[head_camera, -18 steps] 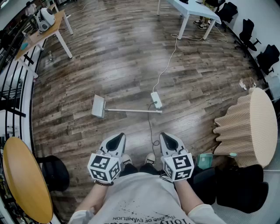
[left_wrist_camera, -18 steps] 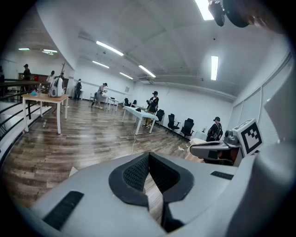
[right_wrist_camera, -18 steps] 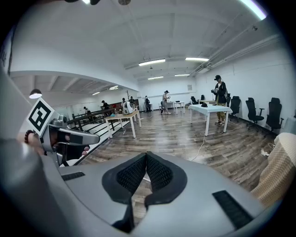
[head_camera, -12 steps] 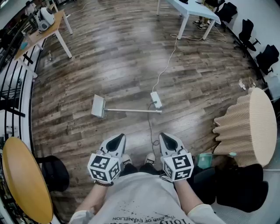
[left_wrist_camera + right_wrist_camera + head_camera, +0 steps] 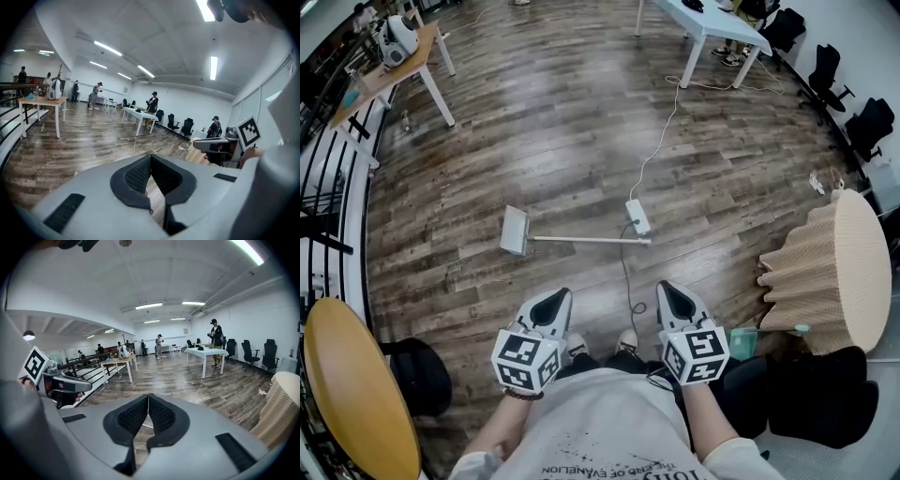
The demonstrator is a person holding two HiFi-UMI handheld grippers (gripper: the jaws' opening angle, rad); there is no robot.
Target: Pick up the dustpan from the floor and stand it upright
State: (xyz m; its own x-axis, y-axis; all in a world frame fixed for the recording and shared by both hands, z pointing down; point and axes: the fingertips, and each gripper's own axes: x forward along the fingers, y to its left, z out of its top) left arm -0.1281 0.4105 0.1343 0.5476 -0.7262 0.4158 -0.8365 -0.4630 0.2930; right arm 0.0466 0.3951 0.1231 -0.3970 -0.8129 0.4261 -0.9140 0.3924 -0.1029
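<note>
The white dustpan (image 5: 514, 231) lies flat on the wooden floor, its long thin handle (image 5: 591, 241) stretching right toward a white power strip (image 5: 637, 217). Both grippers hover close to the person's body, well short of it. My left gripper (image 5: 551, 297) is shut with nothing between its tips; in its own view the pads (image 5: 151, 159) meet at the tip. My right gripper (image 5: 668, 291) is also shut and empty, its pads (image 5: 148, 397) touching. Neither gripper view shows the dustpan.
A white cable (image 5: 656, 141) runs from the power strip toward a white table (image 5: 712, 23). A ribbed beige stool (image 5: 825, 272) stands at right, a yellow round chair (image 5: 356, 389) at left, a wooden table (image 5: 394, 66) far left. Office chairs (image 5: 862, 122) line the right wall.
The view has shifted slightly: the dustpan and power strip sit a little farther right in frame, and the right gripper has edged right and down. Both grippers stay shut.
</note>
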